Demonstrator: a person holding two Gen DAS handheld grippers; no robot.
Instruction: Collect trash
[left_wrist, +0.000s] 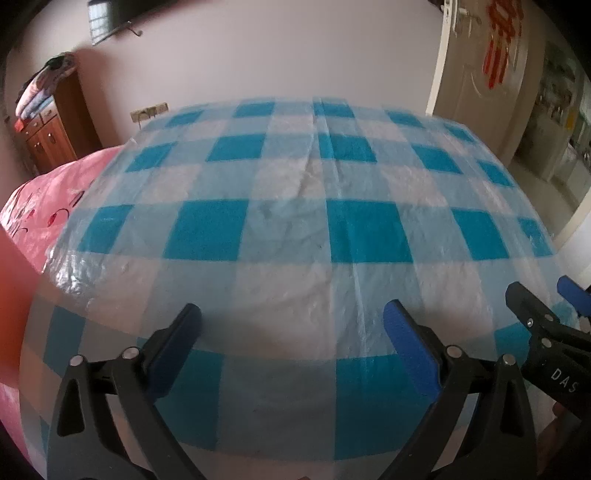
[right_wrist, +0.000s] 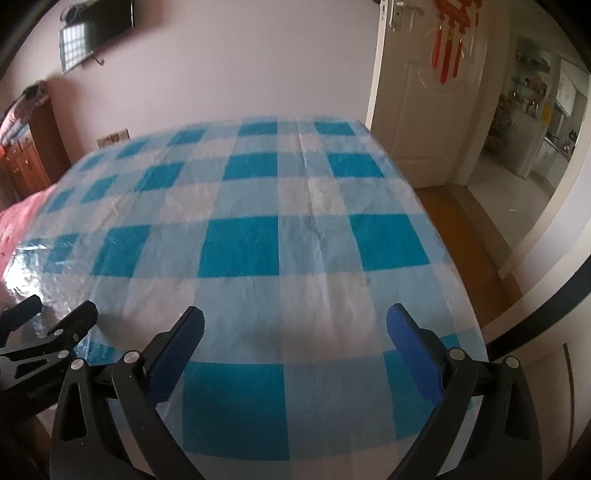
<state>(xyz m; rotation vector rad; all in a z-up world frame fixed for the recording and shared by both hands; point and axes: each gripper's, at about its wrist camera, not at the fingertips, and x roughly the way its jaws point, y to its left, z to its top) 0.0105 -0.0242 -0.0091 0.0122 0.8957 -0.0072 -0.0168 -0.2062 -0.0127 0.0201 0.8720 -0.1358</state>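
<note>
Left wrist: left gripper (left_wrist: 291, 328) jaws spread wide, empty, above the blue-and-white checked plastic sheet (left_wrist: 295, 221) covering the desk. Right wrist: right gripper (right_wrist: 295, 328) jaws equally wide, gripping nothing, over that sheet.

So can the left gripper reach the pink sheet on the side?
Probably yes. The left gripper is open over the checked plastic cloth, and the pink sheet lies off to its left with nothing between them, though how far is hard to tell.
</note>
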